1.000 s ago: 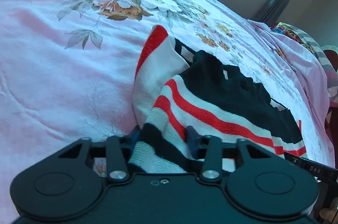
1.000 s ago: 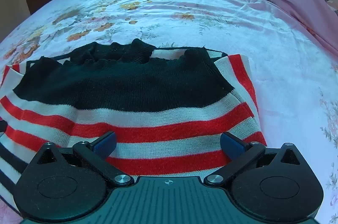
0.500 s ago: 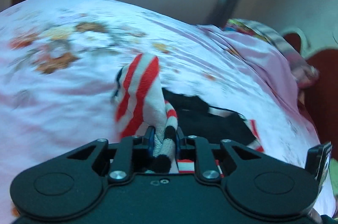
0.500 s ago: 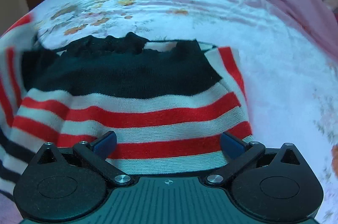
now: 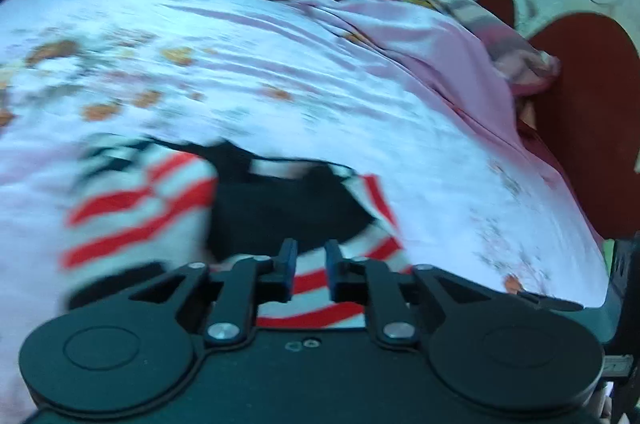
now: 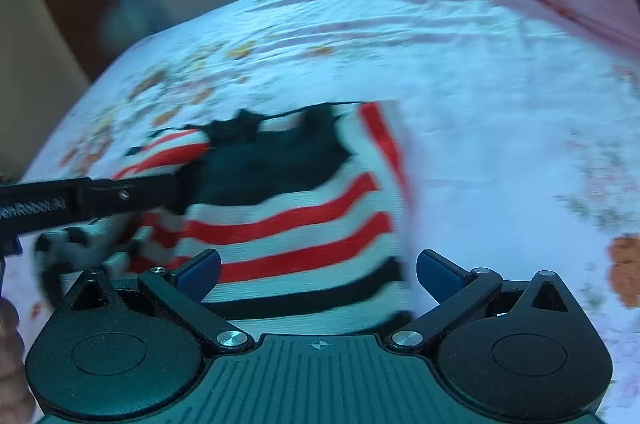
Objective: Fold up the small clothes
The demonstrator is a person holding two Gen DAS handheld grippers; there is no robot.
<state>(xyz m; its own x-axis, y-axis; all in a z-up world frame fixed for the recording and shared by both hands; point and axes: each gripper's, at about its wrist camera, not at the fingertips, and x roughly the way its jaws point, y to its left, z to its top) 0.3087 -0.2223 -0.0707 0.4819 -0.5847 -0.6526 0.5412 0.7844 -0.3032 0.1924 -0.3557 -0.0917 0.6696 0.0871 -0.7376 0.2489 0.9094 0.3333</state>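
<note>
1. Blurred as it is, the left wrist view shows the left gripper [image 5: 307, 264] low over the striped sweater [image 5: 288, 207], which lies on the floral bedsheet [image 5: 248, 71]. Its two blue-tipped fingers [image 5: 289, 258] stand close together with a narrow gap, and only sweater fabric lying below shows through that gap; nothing is pinched there. A red-and-white striped flap lies folded over the left part of the garment, beside the black upper panel. A pink blanket [image 5: 432, 47] is bunched at the far right of the bed, against a dark red headboard [image 5: 592, 127].

2. Seen from the right wrist, the right gripper [image 6: 318, 274] has its blue fingers [image 6: 200, 272] spread wide, one at each side of the sweater's [image 6: 296, 224] lower hem, gripping nothing. The sweater lies flat on the bedsheet [image 6: 500, 103], black panel farthest, red, white and black stripes nearest. The left gripper [image 6: 176, 189] reaches in from the left edge, over the sweater's folded left side.
</note>
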